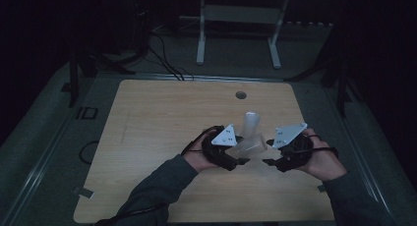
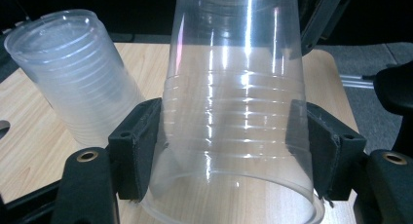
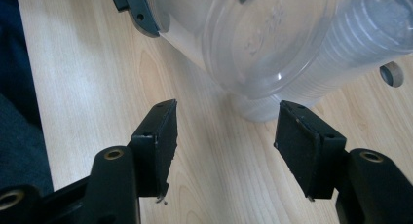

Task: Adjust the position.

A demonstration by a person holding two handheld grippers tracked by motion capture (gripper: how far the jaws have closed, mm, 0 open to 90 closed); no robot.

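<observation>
Overall: a dim scene was seen, with a wooden counter point(image 1: 157, 137) carrying the things
Left gripper point(image 2: 229, 151): its jaws were clamped on the sides of a clear plastic cup point(image 2: 234, 112), which was held tilted above the counter
Stack of cups point(image 2: 73, 73): it was stood on the counter just beside the held cup, leaning slightly
Right gripper point(image 3: 224, 136): its jaws were held apart and empty, pointed at the base of the clear plastic cup, close but not touching
Counter hole point(image 1: 240, 95): it was seen beyond the cups
</observation>
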